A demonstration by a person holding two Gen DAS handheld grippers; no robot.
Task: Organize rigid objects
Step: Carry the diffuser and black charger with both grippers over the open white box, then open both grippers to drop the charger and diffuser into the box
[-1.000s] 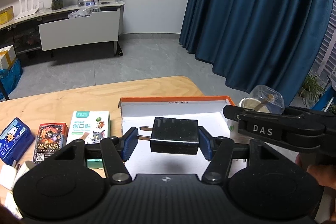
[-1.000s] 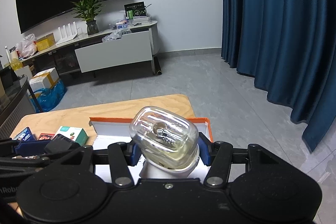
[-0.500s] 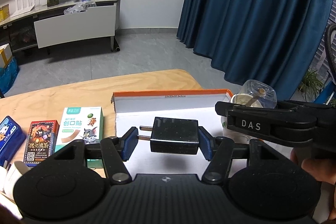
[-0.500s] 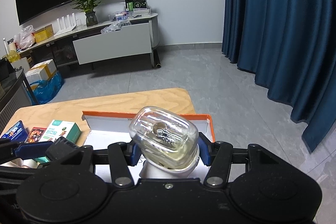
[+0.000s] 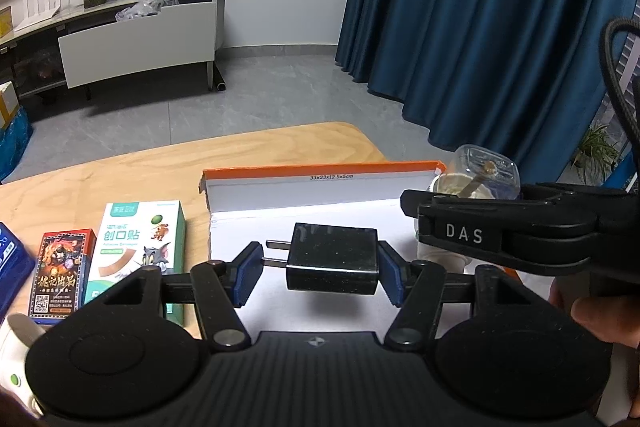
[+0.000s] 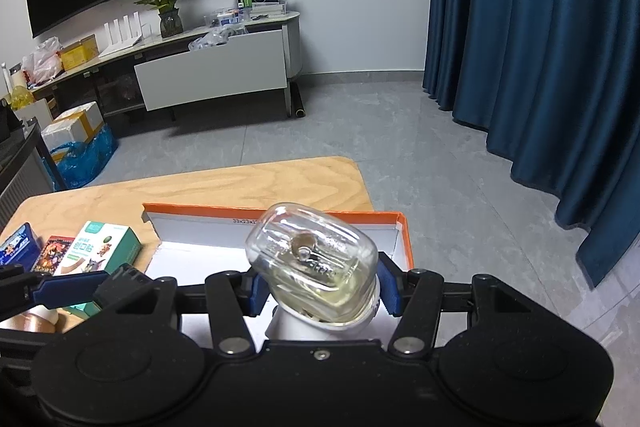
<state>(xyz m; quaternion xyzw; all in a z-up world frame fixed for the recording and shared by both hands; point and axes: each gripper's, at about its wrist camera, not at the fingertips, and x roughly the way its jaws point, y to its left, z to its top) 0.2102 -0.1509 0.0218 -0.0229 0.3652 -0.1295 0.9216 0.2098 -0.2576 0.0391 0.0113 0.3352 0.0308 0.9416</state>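
My left gripper (image 5: pixel 320 269) is shut on a black plug adapter (image 5: pixel 332 259), prongs pointing left, held above the white floor of an orange-rimmed box (image 5: pixel 320 169). My right gripper (image 6: pixel 318 287) is shut on a white device with a clear domed cap (image 6: pixel 314 263), held over the same box (image 6: pixel 404 231). In the left wrist view the right gripper (image 5: pixel 500 227) and the clear cap (image 5: pixel 486 171) are at the right, over the box's right side. In the right wrist view the left gripper's blue pad (image 6: pixel 68 285) and the adapter (image 6: pixel 120 281) show at the lower left.
On the wooden table (image 5: pixel 160 171) left of the box lie a green plaster box (image 5: pixel 140 243), a red card box (image 5: pixel 60 271) and a blue box (image 5: pixel 10 263). A white object (image 5: pixel 16 359) sits at the lower left. The table's far edge drops to grey floor.
Both grippers have moved forward and slightly right over the box, still holding their objects. The boxes on the left have slid further left in view.
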